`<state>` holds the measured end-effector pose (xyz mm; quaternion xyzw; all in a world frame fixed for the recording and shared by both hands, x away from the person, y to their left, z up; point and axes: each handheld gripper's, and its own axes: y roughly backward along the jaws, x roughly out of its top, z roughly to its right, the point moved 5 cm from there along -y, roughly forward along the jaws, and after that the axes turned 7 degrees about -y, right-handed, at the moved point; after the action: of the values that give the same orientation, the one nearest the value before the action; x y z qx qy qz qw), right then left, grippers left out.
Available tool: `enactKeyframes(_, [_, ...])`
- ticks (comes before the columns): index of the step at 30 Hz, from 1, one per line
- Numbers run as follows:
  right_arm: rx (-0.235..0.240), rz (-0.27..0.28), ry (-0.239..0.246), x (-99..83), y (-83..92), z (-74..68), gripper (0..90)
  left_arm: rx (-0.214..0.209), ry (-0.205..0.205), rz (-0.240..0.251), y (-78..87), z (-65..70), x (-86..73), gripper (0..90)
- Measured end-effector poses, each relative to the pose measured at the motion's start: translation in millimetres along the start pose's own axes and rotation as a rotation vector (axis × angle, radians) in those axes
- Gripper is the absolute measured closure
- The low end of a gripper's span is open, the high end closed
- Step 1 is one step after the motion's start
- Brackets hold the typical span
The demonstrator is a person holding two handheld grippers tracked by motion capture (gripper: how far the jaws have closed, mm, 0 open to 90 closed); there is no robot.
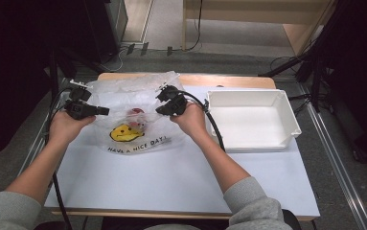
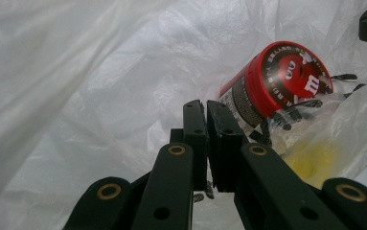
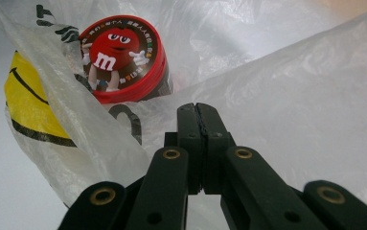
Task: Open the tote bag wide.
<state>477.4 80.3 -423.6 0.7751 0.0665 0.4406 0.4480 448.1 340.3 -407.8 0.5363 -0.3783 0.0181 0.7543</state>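
A: Where was the tin [image 3: 122, 60]?

B: Inside the plastic bag [image 1: 133, 98] on the worktop [image 1: 171, 177]. Left tongs [image 2: 206, 125] and right tongs [image 3: 201, 125] were each clamped, probably on the bag's film.

A: Best approach?

B: Keeping the mouth spread evenly, pulling gently.

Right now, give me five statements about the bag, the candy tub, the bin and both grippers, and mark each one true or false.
1. The round red-lidded candy tub lies inside the clear plastic smiley-face bag. True.
2. The white plastic bin holds the tub. False: the bin is empty.
3. The left gripper is shut on the bag's plastic. True.
4. The right gripper is wide open above the bin. False: its jaws are closed on bag plastic.
5. The bin stands left of the bag in the high view. False: it stands to the right.
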Motion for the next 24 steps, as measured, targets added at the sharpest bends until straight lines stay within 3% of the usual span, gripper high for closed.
enactKeyframes(9, [-0.007,0.004,0.0,-10.4,-0.7,-0.2,90.0,0.002,0.024,-0.013,-8.9,-4.4,-19.4,88.3])
enactKeyframes(24, [-0.02,-0.025,-0.025,-36.2,-7.9,5.2,90.0,0.021,0.057,-0.033,-8.2,-16.4,-42.5,88.9])
